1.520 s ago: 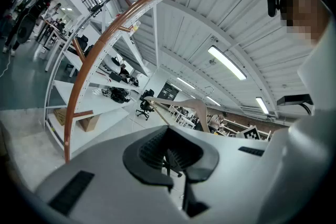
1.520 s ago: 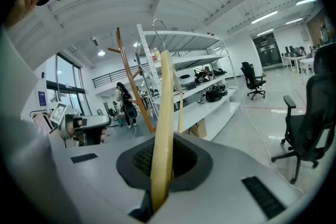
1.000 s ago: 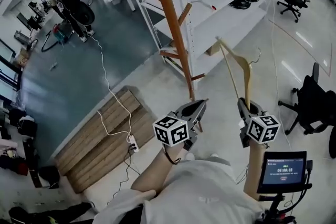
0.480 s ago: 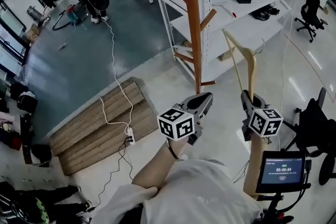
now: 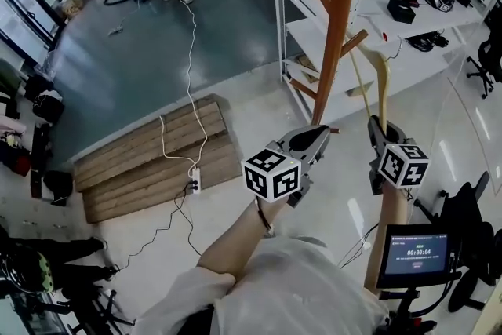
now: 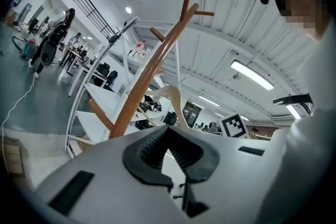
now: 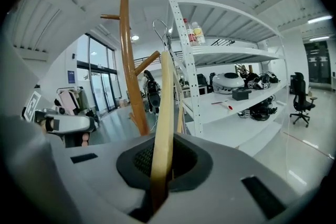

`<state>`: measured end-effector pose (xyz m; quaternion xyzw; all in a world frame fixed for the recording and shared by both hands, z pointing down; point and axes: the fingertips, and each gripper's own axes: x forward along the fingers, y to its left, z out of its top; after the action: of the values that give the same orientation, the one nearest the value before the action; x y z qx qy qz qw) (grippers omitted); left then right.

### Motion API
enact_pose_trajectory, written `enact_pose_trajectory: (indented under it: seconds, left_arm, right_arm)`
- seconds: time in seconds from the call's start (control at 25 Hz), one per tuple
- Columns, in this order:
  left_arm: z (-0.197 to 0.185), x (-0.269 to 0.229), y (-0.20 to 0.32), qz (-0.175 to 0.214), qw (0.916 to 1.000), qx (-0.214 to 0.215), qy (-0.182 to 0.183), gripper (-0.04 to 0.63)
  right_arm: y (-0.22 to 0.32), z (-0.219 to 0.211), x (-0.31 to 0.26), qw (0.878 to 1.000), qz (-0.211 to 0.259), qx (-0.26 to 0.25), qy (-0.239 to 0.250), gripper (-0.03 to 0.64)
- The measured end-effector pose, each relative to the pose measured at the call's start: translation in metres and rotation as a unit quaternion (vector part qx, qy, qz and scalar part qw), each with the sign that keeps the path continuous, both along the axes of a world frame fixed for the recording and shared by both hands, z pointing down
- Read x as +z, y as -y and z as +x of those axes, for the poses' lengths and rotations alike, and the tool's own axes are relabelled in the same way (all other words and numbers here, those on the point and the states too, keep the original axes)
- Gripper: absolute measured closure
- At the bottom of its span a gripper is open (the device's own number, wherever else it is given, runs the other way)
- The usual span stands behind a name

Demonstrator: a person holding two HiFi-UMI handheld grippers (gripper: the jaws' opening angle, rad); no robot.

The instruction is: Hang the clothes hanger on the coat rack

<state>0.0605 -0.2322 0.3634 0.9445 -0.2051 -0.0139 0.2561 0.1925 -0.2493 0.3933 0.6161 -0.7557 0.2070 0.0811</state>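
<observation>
The wooden coat rack [image 5: 337, 27] is a tall orange-brown pole with slanted pegs, standing in front of white shelving. A pale wooden clothes hanger [image 5: 383, 82] with a wire hook stands upright just right of the pole, close to a lower peg. My right gripper [image 5: 379, 125] is shut on the hanger's lower arm. In the right gripper view the hanger [image 7: 165, 113] rises from between the jaws of the right gripper [image 7: 163, 157], with the rack [image 7: 128, 60] to its left. My left gripper [image 5: 323, 133] is shut on nothing and points at the pole's foot. In the left gripper view it [image 6: 168, 131] faces the rack [image 6: 152, 71] and hanger [image 6: 173, 99].
White metal shelving [image 5: 408, 27] loaded with gear stands right behind the rack. A wooden pallet [image 5: 157, 157] lies on the floor at left, with a white cable and power strip [image 5: 192, 186]. A small screen on a stand [image 5: 414, 253] and a black chair [image 5: 471, 223] are at lower right.
Both grippers have risen and moved in toward the coat rack. The hanger, still held by the right gripper, now stands much closer to the pole and its pegs.
</observation>
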Motion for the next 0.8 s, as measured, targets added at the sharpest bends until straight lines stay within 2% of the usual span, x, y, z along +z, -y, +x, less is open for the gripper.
enact_pose_trajectory:
  seconds: [0.32, 0.8]
  left_arm:
    - [-0.023, 0.019, 0.013, -0.021, 0.999, -0.039, 0.004, 0.589]
    - [-0.041, 0.043, 0.004, -0.047, 0.9969, -0.062, 0.001, 0.589]
  right_arm:
    - [0.031, -0.029, 0.016, 0.998, -0.02, -0.051, -0.021, 0.606]
    - [0.038, -0.047, 0.042, 0.996, -0.041, -0.076, -0.013, 0.606]
